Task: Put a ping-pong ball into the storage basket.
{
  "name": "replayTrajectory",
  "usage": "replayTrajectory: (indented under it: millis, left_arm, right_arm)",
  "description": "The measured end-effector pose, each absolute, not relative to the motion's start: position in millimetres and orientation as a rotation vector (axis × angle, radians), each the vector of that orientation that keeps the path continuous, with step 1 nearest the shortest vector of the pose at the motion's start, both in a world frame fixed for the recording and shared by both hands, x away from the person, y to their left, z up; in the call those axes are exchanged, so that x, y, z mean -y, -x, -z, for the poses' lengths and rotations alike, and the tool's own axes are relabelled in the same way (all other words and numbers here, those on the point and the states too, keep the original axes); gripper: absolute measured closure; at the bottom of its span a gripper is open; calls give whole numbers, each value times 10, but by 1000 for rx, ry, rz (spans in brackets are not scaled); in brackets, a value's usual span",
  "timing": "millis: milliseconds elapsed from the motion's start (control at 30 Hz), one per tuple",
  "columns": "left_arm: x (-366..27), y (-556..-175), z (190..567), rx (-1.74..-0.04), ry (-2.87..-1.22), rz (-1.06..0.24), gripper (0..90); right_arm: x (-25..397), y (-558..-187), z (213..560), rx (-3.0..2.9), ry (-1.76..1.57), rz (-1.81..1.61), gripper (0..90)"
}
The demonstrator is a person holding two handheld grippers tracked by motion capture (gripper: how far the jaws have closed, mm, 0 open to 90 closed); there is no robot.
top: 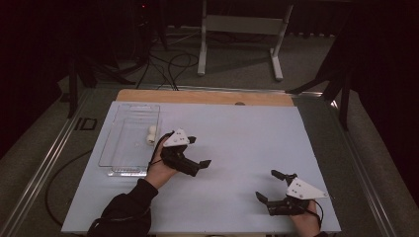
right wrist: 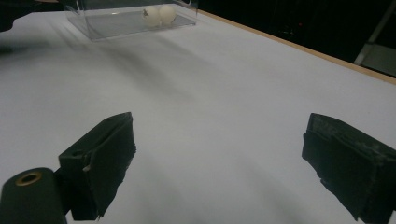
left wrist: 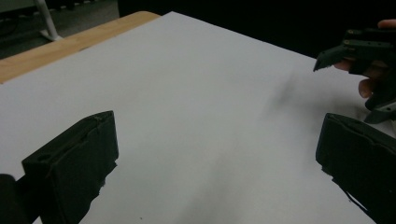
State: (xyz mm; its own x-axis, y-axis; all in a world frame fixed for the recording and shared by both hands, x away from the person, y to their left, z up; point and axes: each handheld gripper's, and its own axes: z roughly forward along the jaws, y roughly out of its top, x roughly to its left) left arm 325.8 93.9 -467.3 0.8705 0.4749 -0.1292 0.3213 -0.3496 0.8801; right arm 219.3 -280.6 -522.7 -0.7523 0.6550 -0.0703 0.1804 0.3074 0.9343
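A clear plastic tray (top: 129,148) lies at the left of the white table sheet (top: 247,133). Two small white balls (top: 150,134) rest against its right wall. In the right gripper view the tray (right wrist: 116,25) sits far off at the top left with the balls (right wrist: 159,15) inside. My left gripper (top: 200,151) hovers just right of the tray, open, with nothing between its jaws (left wrist: 217,135). Near the front right edge my right gripper (top: 266,184) is open and holds nothing (right wrist: 219,140). It also appears at the top right of the left gripper view (left wrist: 359,49).
A strip of wooden tabletop (top: 202,96) shows behind the white sheet. Beyond it a white table frame (top: 239,29) and black cables (top: 170,64) stand on the grey floor. Metal rails (top: 47,163) run along both sides of the table.
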Motion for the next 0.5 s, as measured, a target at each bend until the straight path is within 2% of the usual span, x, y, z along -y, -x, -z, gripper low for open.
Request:
replayTrajectory:
  millis: [500]
  left_arm:
    - [-957, -3073, 4758, -555, -1984, -142, 0]
  right_arm:
    - [2805, -2191, 5223, -2139, -737, -1441, 93]
